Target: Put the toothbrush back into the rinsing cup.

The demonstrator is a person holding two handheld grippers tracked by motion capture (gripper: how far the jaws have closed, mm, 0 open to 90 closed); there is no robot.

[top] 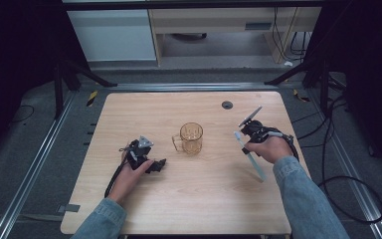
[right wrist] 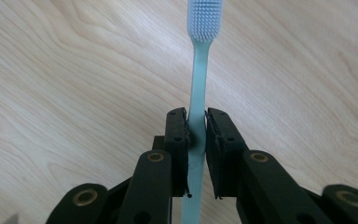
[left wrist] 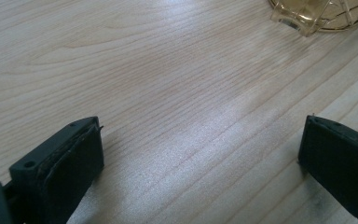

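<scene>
Right gripper (right wrist: 196,126): jaws pinched on the stem of a pale blue plastic toothbrush (right wrist: 199,70), pads pressing it from both sides. In the right gripper view the bristled head points away from the gripper, over bare wood, and the handle runs back down between the black jaws.

High view: same right gripper (top: 244,133) at the right side of the light wooden counter (top: 189,199), held in the person's right hand (top: 268,148), denim sleeve behind it. The toothbrush (top: 251,159) hangs slanted, one end up at the gripper, the long end angling down toward the near right part of the counter. Whether its low end touches the wood cannot be told.

Left gripper (left wrist: 200,154): jaws spread wide, nothing between them, bare wood grain under the gap. In the high view the left gripper (top: 154,164) rests low on the counter in the left hand (top: 132,172), pointing roughly toward the centre.

Clear amber plastic mug with a side handle (top: 191,138): upright near the middle of the counter, between the two grippers, handle turned toward the left gripper. Apart from both. Its lower edge and handle (left wrist: 314,14) show at the top right of the left gripper view.

Small dark round grommet (top: 227,104) set in the far edge of the counter, beyond the mug.
</scene>
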